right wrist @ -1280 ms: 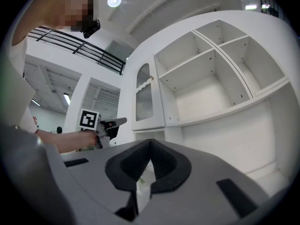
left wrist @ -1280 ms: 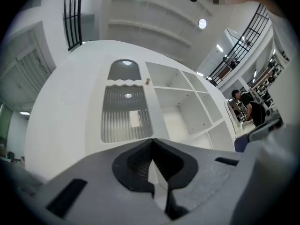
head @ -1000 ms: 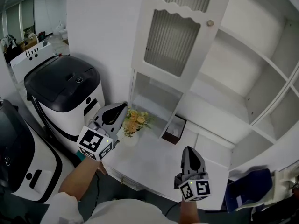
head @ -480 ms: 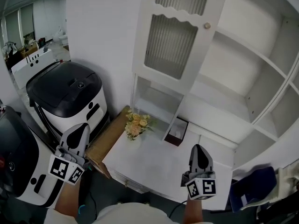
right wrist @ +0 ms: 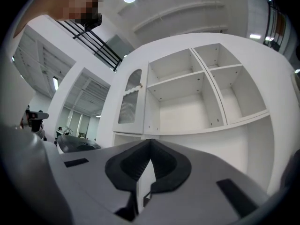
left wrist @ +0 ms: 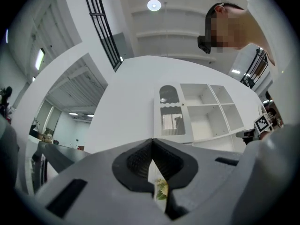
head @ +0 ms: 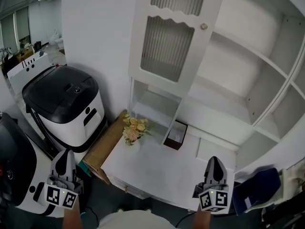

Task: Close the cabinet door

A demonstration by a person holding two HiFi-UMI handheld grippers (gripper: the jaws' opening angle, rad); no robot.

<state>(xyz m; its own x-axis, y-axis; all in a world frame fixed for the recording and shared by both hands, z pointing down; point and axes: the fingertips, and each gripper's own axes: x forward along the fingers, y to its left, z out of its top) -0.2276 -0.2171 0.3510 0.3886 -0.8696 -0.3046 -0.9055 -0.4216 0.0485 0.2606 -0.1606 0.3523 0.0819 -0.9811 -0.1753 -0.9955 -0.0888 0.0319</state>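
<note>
The white cabinet door [head: 169, 37] with ribbed glass panes stands swung open, its small round knob [head: 203, 26] at its right edge. Behind it are the cabinet's bare white shelves [head: 248, 75]. My left gripper [head: 63, 152] is at the lower left, well away from the door, shut with nothing in it. My right gripper [head: 214, 159] sits at the lower right in front of the counter, also shut and holding nothing. The left gripper view has the door [left wrist: 169, 116] beyond the closed left gripper [left wrist: 152, 142]. In the right gripper view the door [right wrist: 129, 102] stands left of the shelves, above the right gripper [right wrist: 150, 142].
A white counter [head: 162, 168] under the shelves carries a vase of yellow flowers [head: 132, 128] and a small dark box [head: 175, 135]. A cardboard sheet [head: 106, 148] leans beside it. A black-topped white machine [head: 62, 99] stands at left, and something blue [head: 252, 185] lies at lower right.
My left gripper has swung from beside the flowers down to the lower left corner. The right gripper has drifted slightly right and lower in the view. The door has not moved.
</note>
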